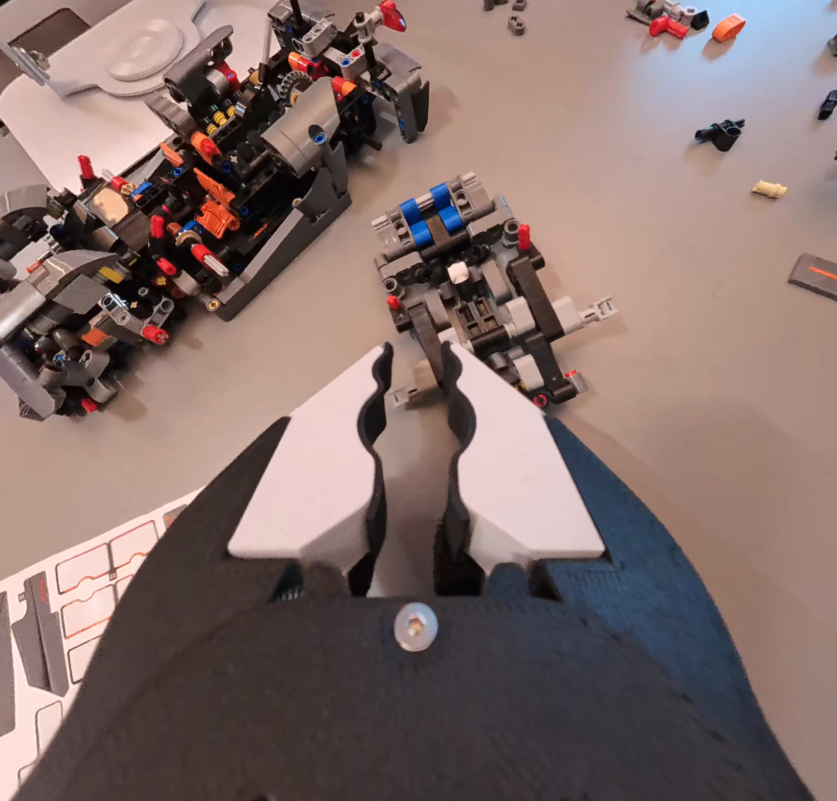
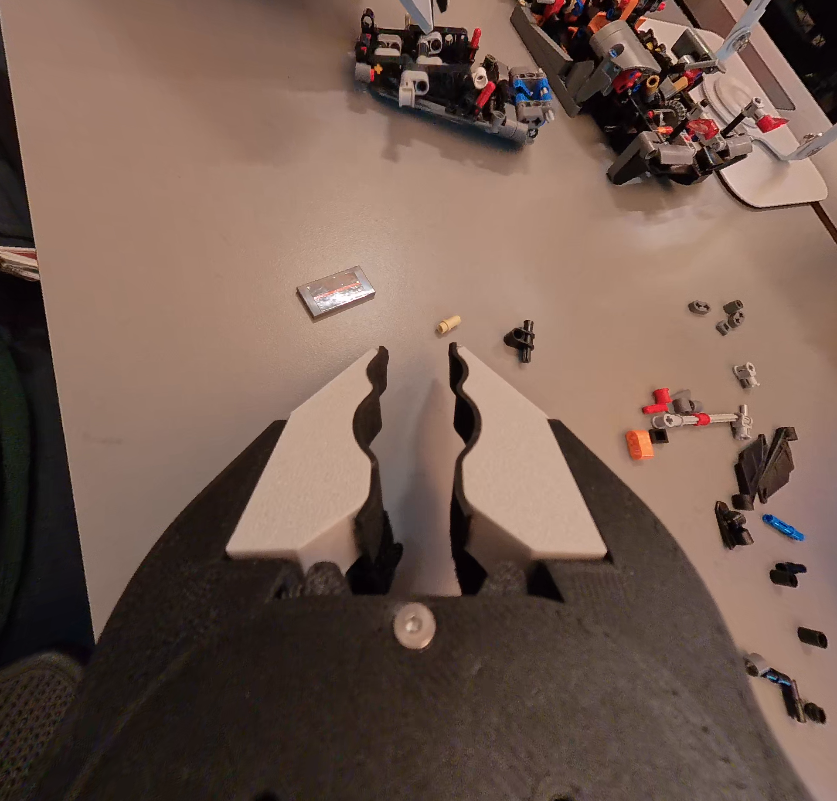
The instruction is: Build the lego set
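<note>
Carefully, I'd steady the small grey-and-black lego subassembly (image 1: 471,290) with my left gripper (image 1: 419,362), jaws narrowly parted around its dark liftarm (image 1: 428,340) though grip unclear, while my right gripper (image 2: 417,349), part-open and empty, fetches the tan pin (image 2: 448,325).

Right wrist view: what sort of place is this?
Probably an indoor desk used as a building bench: a plain beige tabletop, a white flat monitor-stand base at its far edge, and a half-built black-and-grey brick vehicle.

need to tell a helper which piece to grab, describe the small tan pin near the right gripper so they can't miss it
Start at the right gripper over the grey table. Just beyond its fingertips lies the small cream-tan plastic pin, between the flat grey rectangular tile and the black connector. It is the only pale, stubby cylinder there.
</note>
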